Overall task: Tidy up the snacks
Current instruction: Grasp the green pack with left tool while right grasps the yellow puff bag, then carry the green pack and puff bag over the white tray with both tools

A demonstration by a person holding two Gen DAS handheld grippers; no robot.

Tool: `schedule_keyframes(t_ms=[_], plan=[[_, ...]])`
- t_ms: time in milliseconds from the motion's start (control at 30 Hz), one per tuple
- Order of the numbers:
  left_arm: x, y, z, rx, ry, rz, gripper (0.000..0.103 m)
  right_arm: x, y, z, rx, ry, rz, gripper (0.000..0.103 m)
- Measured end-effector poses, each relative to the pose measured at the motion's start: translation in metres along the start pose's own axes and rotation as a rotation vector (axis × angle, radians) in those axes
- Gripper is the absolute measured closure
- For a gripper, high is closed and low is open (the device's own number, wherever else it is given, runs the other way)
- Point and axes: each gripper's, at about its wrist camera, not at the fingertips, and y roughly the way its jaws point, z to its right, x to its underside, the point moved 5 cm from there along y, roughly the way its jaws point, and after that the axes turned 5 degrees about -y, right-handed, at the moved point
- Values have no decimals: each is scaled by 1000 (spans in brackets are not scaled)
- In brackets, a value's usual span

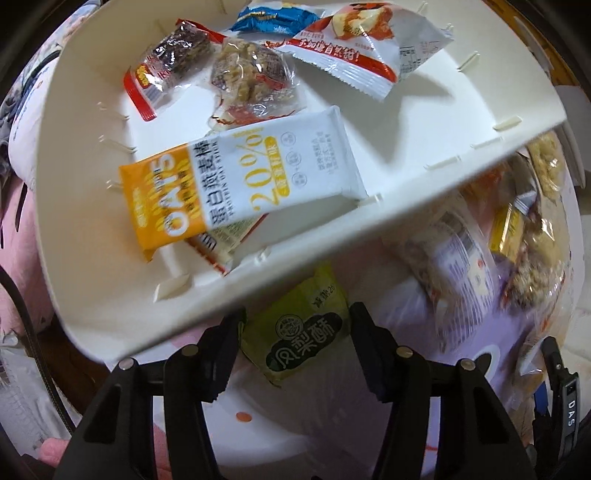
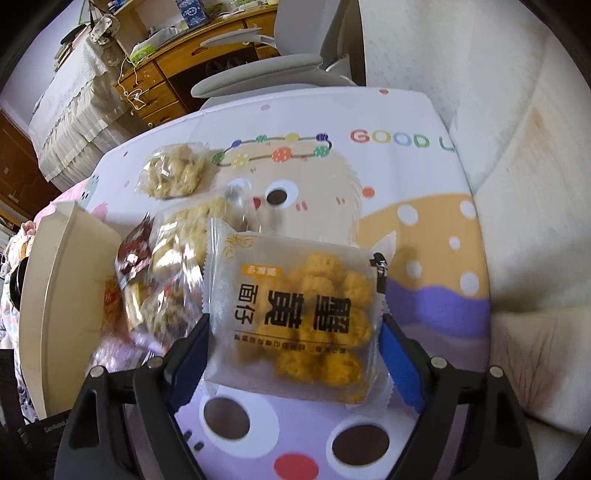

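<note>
In the left wrist view my left gripper (image 1: 293, 341) is shut on a green pastry packet (image 1: 299, 325) and holds it just outside the near wall of a white divided box (image 1: 332, 236). The box holds an orange-and-white oat bar (image 1: 240, 181), a red-and-white packet (image 1: 354, 48), a blue packet (image 1: 273, 16) and clear-wrapped nut bars (image 1: 251, 74). In the right wrist view my right gripper (image 2: 293, 332) is shut on a clear packet of yellow puffed balls (image 2: 295, 317), held above the cartoon tablecloth (image 2: 424, 258). The box wall (image 2: 62, 288) is at the left.
A pile of loose snack packets (image 2: 173, 266) lies beside the box, and one clear bag of pale snacks (image 2: 171, 175) lies farther back. A grey chair (image 2: 266, 70) stands behind the table, a cream sofa (image 2: 524, 184) at the right, a wooden desk (image 2: 166, 66) beyond.
</note>
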Motion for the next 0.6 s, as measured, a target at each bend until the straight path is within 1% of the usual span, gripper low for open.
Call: schedule_keyframes(t_ms=[267,433,600], plan=[[28,-25,-11,49,62,14,47,42,-24,-13,-22,2,-21,17],[45,-46,-28,85,76,29,47,69,-42,-20,-38,14,-32,17],[57,-71,-47,123,110,68,47,97,-62,-34,-79,27,-38,17]])
